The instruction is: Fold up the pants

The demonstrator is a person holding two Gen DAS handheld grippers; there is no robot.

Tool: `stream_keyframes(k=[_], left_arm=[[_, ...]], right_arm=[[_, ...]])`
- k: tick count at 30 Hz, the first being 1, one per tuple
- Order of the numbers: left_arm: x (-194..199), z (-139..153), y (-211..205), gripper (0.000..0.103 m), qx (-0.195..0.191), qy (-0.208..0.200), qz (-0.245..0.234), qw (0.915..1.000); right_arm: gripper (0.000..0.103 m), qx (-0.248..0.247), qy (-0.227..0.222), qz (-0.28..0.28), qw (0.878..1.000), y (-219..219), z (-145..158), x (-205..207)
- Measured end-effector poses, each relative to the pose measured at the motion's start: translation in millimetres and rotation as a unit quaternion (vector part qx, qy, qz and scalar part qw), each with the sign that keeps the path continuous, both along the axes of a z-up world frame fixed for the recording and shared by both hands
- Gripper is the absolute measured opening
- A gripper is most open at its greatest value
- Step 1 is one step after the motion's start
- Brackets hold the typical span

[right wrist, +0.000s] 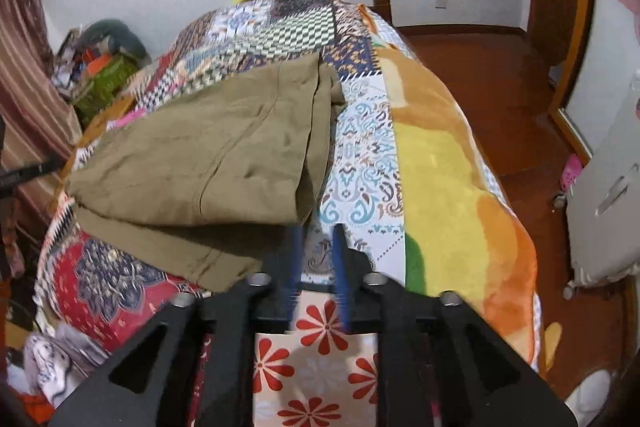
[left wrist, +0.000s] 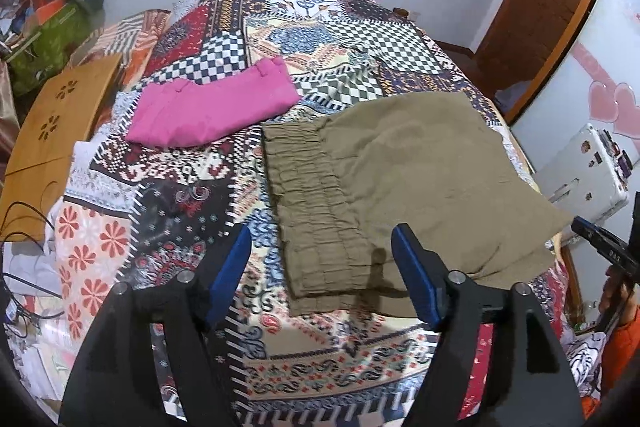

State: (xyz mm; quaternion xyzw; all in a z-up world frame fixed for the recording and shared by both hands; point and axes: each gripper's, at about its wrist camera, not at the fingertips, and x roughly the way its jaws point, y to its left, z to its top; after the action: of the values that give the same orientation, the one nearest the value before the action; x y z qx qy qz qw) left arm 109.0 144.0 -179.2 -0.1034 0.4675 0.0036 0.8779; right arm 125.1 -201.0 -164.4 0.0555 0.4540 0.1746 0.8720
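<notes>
Olive-green pants (left wrist: 400, 183) lie folded on the patchwork bedspread (left wrist: 180, 195), the elastic waistband (left wrist: 316, 211) toward me. My left gripper (left wrist: 322, 251) is open and empty, hovering just above the waistband's near edge. In the right wrist view the same pants (right wrist: 208, 155) lie to the left. My right gripper (right wrist: 318, 247) holds nothing, its blue fingers (right wrist: 297, 255) a narrow gap apart, just past the pants' near right corner and not touching it.
A folded pink garment (left wrist: 208, 107) lies further up the bed. A wooden lap table (left wrist: 52, 131) and cluttered bags (left wrist: 48, 39) stand left. A yellow-orange blanket (right wrist: 452, 179) covers the bed's right side. A white suitcase (right wrist: 608, 203) stands on the wooden floor.
</notes>
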Motion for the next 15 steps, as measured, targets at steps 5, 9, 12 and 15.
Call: stream_keyframes(k=[5, 9, 12, 15], left_arm=[[2.5, -7.4, -5.7, 0.082, -0.014, 0.006, 0.009, 0.9998], [6.7, -23.4, -6.6, 0.082, -0.014, 0.027, 0.022, 0.9993], [5.1, -30.6, -4.6, 0.082, -0.012, 0.027, 0.034, 0.999], [3.4, -36.7, -2.9, 0.082, -0.024, 0.028, 0.042, 0.9984]], right_arm=[[0.034, 0.039, 0.001, -0.021, 0.999, -4.5, 5.7, 12.3], [0.042, 0.058, 0.014, -0.015, 0.998, 5.0, 3.3, 20.3], [0.042, 0.053, 0.038, -0.002, 0.998, 16.4, -7.6, 22.4], [0.046, 0.044, 0.059, 0.0, 0.997, 21.9, -18.8, 20.5]])
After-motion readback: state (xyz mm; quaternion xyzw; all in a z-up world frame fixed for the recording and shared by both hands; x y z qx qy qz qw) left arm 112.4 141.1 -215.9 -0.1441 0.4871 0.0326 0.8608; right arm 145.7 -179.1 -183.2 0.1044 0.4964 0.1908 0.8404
